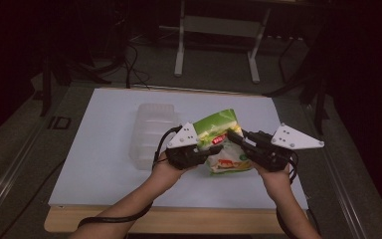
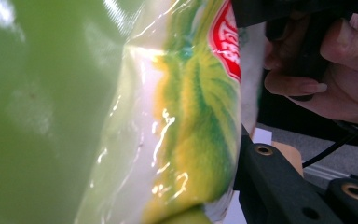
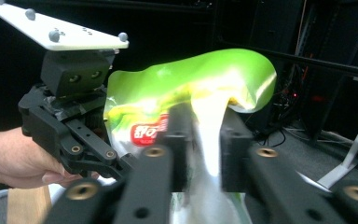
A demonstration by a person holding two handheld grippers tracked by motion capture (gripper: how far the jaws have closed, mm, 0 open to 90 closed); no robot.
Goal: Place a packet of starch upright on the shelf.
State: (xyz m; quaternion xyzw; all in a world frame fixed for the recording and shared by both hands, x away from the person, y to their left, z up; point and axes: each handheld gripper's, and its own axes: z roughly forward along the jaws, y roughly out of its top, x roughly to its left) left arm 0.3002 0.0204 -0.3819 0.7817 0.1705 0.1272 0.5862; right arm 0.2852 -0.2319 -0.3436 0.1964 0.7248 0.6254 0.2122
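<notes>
Above the table (image 1: 104, 174), left gripper (image 1: 218, 147) and right gripper (image 1: 233, 136) both clamped on the green snack bag (image 1: 221, 130).

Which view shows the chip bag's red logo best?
Right gripper view: the red logo faces the camera on the chip bag, unblurred. Left gripper view catches it edge-on and cropped at the top. High view shows it as a tiny red patch.
</notes>
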